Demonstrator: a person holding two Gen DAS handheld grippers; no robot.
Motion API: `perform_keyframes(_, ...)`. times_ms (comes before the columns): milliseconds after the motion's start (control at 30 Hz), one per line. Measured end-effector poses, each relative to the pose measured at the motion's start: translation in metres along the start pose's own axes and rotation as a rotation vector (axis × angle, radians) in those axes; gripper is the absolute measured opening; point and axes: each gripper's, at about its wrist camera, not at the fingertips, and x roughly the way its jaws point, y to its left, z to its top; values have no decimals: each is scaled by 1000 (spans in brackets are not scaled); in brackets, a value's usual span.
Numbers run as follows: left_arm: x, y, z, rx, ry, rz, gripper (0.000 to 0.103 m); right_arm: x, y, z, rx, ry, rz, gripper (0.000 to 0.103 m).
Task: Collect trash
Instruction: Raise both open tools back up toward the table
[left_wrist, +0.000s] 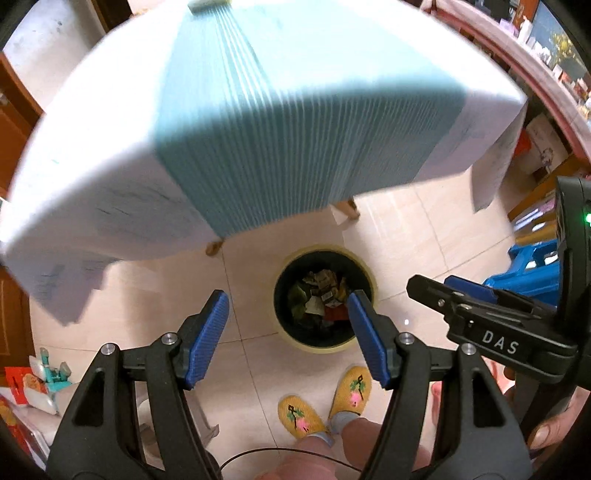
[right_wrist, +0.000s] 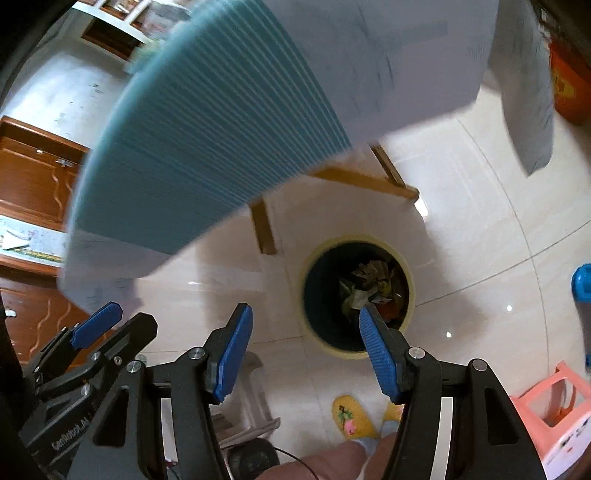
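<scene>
We are looking almost straight down into the trash bin (left_wrist: 325, 299), a round, dark-lined bin with a pale yellow rim, standing upright on the tiled floor (left_wrist: 424, 236) with its mouth facing up toward us; it is sitting lower centre in both views. Crumpled wrappers and paper scraps (left_wrist: 321, 295) are lying in a heap at its bottom, too jumbled to name singly.

We are holding the left gripper (left_wrist: 288, 338) with its blue pads wide apart and nothing between them; its right-hand pad is overlapping the bin's rim in the picture only. The right gripper (right_wrist: 306, 350) is likewise spread wide and holding nothing, its right-hand pad crossing the bin's mouth in that view. Each gripper is showing at the edge of the other's frame.

A table (left_wrist: 110, 147) draped in white cloth with a ribbed teal runner (left_wrist: 280, 122) is filling the upper frame, blurred. Yellow slippers (left_wrist: 299, 415) are standing at the bottom edge, just beside the bin.
</scene>
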Motion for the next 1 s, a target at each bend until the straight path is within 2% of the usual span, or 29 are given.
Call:
perform_keyframes(200,-96,6,24,-12,-90,33,64,-95,48,14,-62,-71,24,61)
perform_keyframes(500,-207,15,59,-53,-233,64,64,-215,105,45,-152,-214,104,61)
perform_keyframes(600,-238,19,68,-70,-269,72,64,-242,119,54,-184,-252,131,61)
perform_keyframes(767,-266,19,84,-95,-296,84,64,-272,138,66,-246,-284,161,61)
perform_keyframes(1000,-281,30,102,-144,-304,114,64,-267,151,89,-279,-287,184,62)
